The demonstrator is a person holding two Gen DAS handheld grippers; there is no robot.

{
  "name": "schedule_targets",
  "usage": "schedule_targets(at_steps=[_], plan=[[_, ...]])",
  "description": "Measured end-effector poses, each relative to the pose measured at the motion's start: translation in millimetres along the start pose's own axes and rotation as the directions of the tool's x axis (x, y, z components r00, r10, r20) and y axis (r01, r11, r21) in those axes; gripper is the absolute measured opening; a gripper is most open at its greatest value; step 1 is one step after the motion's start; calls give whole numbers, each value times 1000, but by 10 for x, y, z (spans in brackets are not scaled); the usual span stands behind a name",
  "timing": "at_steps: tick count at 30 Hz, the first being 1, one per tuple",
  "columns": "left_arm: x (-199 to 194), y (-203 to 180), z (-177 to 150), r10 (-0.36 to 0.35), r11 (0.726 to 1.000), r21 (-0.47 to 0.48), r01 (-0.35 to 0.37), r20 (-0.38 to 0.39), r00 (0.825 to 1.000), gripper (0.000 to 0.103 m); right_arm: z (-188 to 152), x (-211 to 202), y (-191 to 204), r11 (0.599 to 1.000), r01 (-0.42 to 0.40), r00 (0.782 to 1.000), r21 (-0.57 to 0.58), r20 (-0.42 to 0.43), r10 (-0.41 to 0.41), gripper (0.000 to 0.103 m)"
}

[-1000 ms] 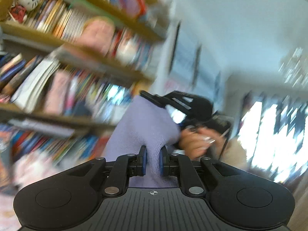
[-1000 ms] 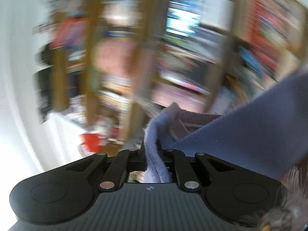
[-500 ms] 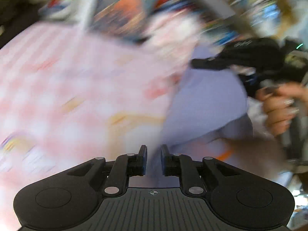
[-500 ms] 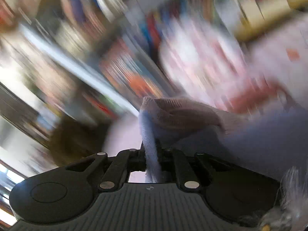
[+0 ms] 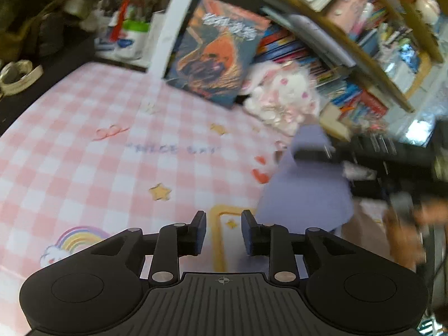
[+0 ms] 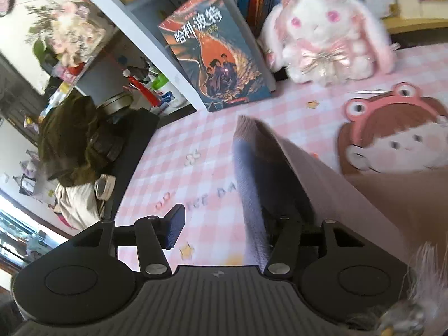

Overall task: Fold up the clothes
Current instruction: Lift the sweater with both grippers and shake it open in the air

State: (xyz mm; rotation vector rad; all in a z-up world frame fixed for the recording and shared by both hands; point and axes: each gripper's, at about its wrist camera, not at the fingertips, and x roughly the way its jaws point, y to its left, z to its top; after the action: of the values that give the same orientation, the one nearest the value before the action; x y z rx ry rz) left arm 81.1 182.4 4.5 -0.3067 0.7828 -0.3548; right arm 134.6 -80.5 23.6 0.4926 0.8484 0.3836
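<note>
Open room across the pink checked tablecloth (image 5: 84, 154)
A leaning illustrated book (image 6: 215, 50) and a white plush rabbit (image 6: 324, 30) block its far edge.

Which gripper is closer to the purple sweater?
Right. The right gripper is opening with the purple sweater draped between its fingers. The left gripper, also opening, has only the checked cloth between its fingers; the sweater hangs off to its right.

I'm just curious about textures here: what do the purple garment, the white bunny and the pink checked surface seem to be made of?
The purple garment looks like soft knit or fleece, matte, with a fuzzy edge. The bunny is long-pile plush, fluffy white and pink, with a shiny ribbon bow. The checked cover lies flat with printed pictures, fabric or smooth vinyl; I cannot tell which.
</note>
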Motion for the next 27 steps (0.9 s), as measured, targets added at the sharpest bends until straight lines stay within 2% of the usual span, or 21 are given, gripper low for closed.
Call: schedule_targets(at_steps=[4,7,9,11,14,15,18,20,22,24,25,27], plan=[[151,-293,-9,-94,994,49,97,-55,994,33,-335,-542,-350,998,23,999,53,46,-25,51],[290,-573,-87,-124,982,131,137,-102,987,36,-563,-873,-650,988,63,995,144,71,-74,51],[379,-756,-140,-140,970,182,164,-134,981,46,-681,-1025,-826,976,95,991,198,74,-111,51],[441,-878,-210,-128,965,209,161,-160,979,47,-765,-1108,-961,964,123,989,236,55,-140,51],[504,-950,-261,-160,961,198,191,-162,974,51,-863,-1155,-1110,948,141,989,286,8,-150,51],[541,-970,-278,-167,962,188,198,-170,971,55,-893,-1164,-1150,942,130,990,309,5,-138,51],[651,-1031,-330,-186,964,156,217,-194,963,57,-961,-1185,-1265,921,85,995,380,17,-99,51],[760,-1058,-340,-157,974,131,184,-191,969,57,-982,-1192,-1361,899,49,997,436,34,-71,51],[840,-1057,-343,-139,983,94,156,-165,976,49,-982,-1170,-1473,863,10,998,504,53,-43,51],[870,-1029,-323,-149,986,55,157,-139,979,7,-978,-1124,-1587,818,-32,997,574,75,-14,51],[873,-1011,-305,-159,985,38,165,-130,979,3,-970,-1085,-1636,794,-50,997,606,83,-1,51],[735,-937,-240,-140,989,30,142,-72,988,2,-927,-995,-1720,748,-77,995,659,94,19,47]])
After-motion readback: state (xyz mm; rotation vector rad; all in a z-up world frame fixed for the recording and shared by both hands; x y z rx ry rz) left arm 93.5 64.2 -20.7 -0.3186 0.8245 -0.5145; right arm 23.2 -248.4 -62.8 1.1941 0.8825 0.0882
